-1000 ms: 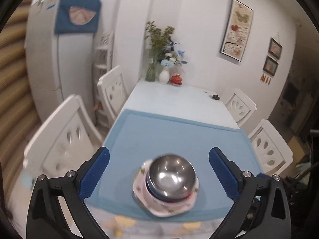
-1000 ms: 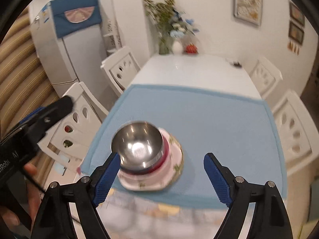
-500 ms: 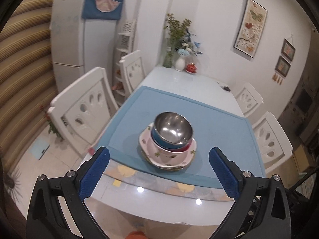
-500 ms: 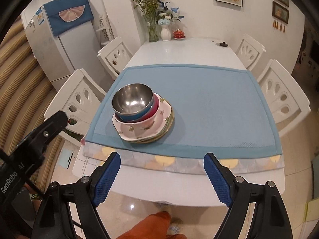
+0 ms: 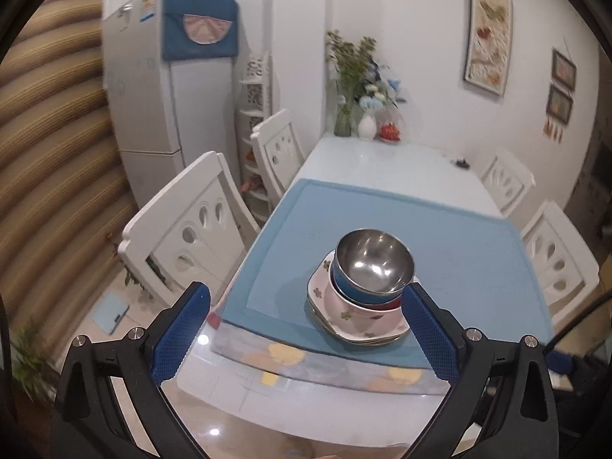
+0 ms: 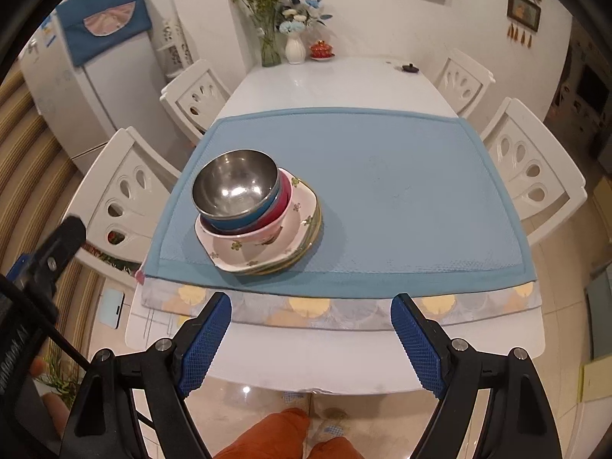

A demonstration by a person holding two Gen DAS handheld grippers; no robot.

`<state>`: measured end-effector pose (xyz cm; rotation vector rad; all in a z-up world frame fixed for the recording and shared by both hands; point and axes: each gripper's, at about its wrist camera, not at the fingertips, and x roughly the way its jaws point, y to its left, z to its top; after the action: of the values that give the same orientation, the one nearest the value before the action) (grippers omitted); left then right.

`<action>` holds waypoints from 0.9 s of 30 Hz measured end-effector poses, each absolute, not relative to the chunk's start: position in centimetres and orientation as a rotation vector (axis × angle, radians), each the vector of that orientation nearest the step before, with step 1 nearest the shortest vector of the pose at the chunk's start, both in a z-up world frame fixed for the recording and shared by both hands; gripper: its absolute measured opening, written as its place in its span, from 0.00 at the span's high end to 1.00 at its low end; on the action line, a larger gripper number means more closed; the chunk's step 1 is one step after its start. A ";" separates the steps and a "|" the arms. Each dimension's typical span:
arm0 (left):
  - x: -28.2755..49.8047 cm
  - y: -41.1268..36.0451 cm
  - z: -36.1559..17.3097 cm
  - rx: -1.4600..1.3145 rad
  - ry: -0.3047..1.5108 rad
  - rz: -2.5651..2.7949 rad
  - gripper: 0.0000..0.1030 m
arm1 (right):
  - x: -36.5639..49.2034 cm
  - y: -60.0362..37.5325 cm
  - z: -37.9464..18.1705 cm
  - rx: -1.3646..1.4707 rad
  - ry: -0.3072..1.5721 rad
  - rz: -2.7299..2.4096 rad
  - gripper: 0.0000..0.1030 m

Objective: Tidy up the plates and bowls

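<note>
Right wrist, bowl stack point(image 6: 252, 214) beyond open jaws

**White dining room under warm light**

White chairs point(image 6: 130, 187) are flanking a long white table point(image 6: 344, 80). A fridge point(image 5: 149, 88) is standing by the white wall, framed pictures point(image 5: 487, 34) are hanging, and the glossy floor point(image 6: 244, 394) is reflecting lamps.

The plates point(image 6: 306, 241) under the floral dish show only edges (count unclear); the left gripper point(image 6: 46, 252) is cut off by the frame.
</note>
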<state>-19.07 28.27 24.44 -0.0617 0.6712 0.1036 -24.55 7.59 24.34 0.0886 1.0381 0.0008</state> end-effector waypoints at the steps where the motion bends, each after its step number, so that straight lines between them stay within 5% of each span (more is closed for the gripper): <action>1: -18.5 28.6 24.4 -0.052 0.670 0.106 0.03 | -24.1 8.0 24.2 0.091 1.042 -0.009 0.19; 27: -11.4 30.4 22.0 0.030 0.746 -0.082 0.03 | -17.6 13.2 21.1 0.083 1.132 -0.149 0.19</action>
<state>-11.41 30.40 22.01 0.0302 0.7463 -0.0823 -17.64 13.18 21.10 0.0828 1.1317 -0.1491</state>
